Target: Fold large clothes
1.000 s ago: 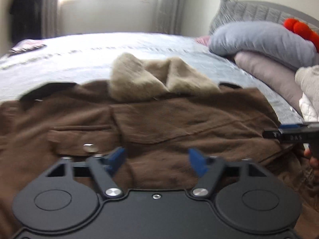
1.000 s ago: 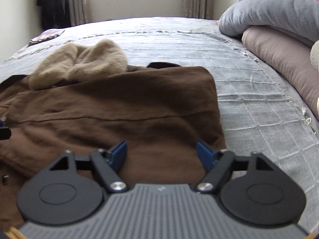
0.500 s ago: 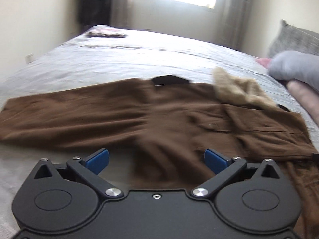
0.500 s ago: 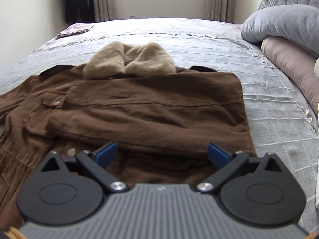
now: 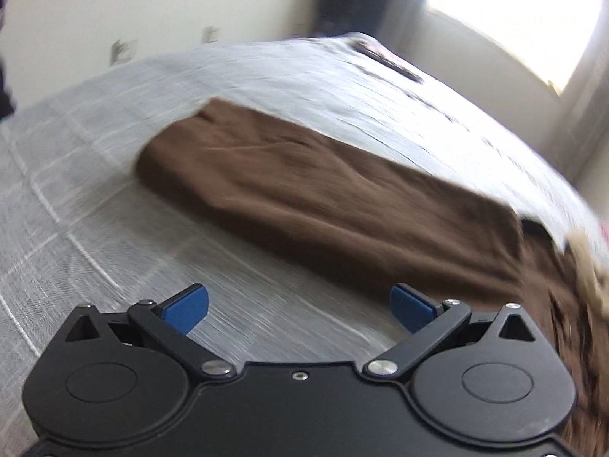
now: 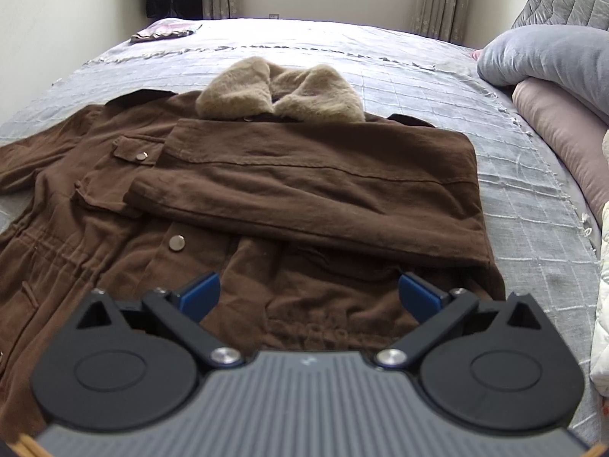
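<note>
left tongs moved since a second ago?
Yes. The left tongs swung from over the fur collar out along the coat's unfolded sleeve toward its cuff; jaws open, empty.

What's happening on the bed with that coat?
A person with a two-finger gripper in each hand is folding a brown coat with a beige fur collar on a grey quilted bed. One sleeve is folded across the chest; the other lies outstretched. The left gripper and right gripper are open, holding nothing.

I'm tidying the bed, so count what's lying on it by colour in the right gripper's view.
Brown: 1, the coat
Grey-blue: 1, a pillow
Pink: 1, a pillow
Patterned: 1, a folded cloth at the far corner
White: 1, bedding at the right edge
Total: 5
</note>
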### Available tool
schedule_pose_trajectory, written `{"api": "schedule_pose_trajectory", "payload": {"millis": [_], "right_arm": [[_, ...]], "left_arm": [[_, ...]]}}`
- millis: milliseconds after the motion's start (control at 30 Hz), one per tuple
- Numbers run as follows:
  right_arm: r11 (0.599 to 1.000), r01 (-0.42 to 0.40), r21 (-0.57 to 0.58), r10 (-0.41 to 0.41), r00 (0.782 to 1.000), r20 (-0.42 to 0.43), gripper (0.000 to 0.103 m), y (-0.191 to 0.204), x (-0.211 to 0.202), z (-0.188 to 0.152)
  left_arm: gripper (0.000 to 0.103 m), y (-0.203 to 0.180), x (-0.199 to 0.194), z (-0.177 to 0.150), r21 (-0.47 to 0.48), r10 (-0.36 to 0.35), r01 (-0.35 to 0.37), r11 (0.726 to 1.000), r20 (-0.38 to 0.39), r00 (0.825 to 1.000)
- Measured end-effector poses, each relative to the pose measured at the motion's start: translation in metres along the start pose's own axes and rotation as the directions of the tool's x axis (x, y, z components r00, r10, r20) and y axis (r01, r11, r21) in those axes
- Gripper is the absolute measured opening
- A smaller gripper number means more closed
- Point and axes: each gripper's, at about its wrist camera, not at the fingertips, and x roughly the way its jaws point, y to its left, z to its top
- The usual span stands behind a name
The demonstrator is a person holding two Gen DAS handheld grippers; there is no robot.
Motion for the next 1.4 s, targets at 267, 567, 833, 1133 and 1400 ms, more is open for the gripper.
{"api": "schedule_pose_trajectory", "payload": {"millis": [267,567,833,1133,1400], "right_arm": [[1.000,0.013,0.026,-0.012,0.999,-0.036,0.102,-0.005,0.019,-0.003],[0.999,0.006,0.037,-0.006,1.000,-0.010,0.102,-0.009,0.028,0.006],[0.998,-0.010,0.063,0.008,0.999,0.031,0.102,-0.018,0.030,0.019],[0.994,-0.032,0.106,0.023,0.996,0.089,0.102,-0.035,0.028,0.029],[0.966,-0.089,0.243,0.061,0.991,0.120,0.102,-0.071,0.031,0.030]], "left_arm": [[0.077,0.023,0.031,0.028,-0.126,-0.001,0.015,0.992,0.111,0.994],[0.006,-0.012,0.007,0.058,-0.130,-0.091,0.137,0.982,0.305,0.948],[0.006,-0.157,-0.080,0.048,0.232,-0.490,0.432,0.871,0.386,0.781],[0.006,-0.327,-0.096,-0.038,0.400,-0.752,0.663,0.633,0.113,0.650],[0.020,-0.391,-0.035,-0.176,0.493,-0.633,0.713,0.498,-0.356,0.688]]}}
